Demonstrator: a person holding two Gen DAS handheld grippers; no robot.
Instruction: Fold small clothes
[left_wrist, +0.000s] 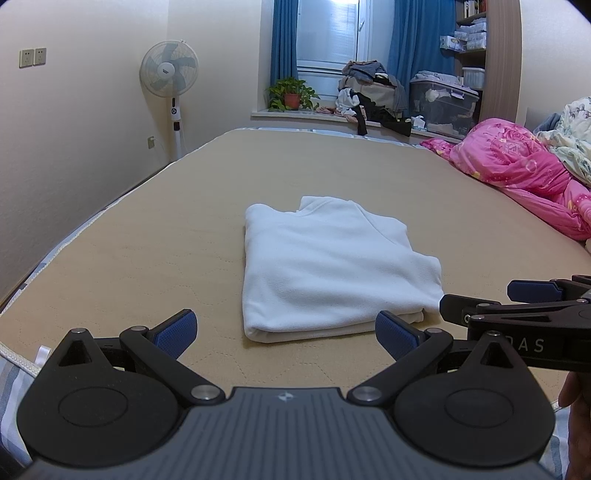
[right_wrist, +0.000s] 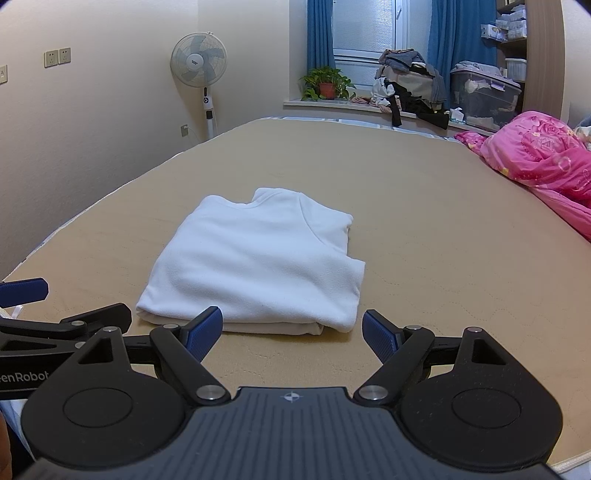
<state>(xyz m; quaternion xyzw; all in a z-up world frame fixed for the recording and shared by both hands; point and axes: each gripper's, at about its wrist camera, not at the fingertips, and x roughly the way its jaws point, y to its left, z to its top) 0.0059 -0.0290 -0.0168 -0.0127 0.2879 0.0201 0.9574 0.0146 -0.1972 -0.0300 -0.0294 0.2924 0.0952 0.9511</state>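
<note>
- Left hand-held gripper (left_wrist: 286, 332): jaws wide apart, holding nothing.
- Right hand-held gripper (right_wrist: 291, 332): jaws wide apart, holding nothing.
- White garment (left_wrist: 332, 269): folded, flat on bed (left_wrist: 147, 240), just ahead of both, untouched.

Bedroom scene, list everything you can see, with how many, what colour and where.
Folded garment: one, white, middle of the bed, near the grippers.
Bed: one, tan cover.
Quilt: one, pink, right side of the bed.
Standing fan: one, white, by the left wall.
Potted plant: one, green in an orange pot, on the windowsill.
Clothes pile: one, mixed dark and light, on the sill.
Storage bin: one, clear, right of the pile.
Curtains: two, blue, flanking the window.
Left gripper: open, blue pads, empty.
Right gripper: open, blue pads, empty.
</note>
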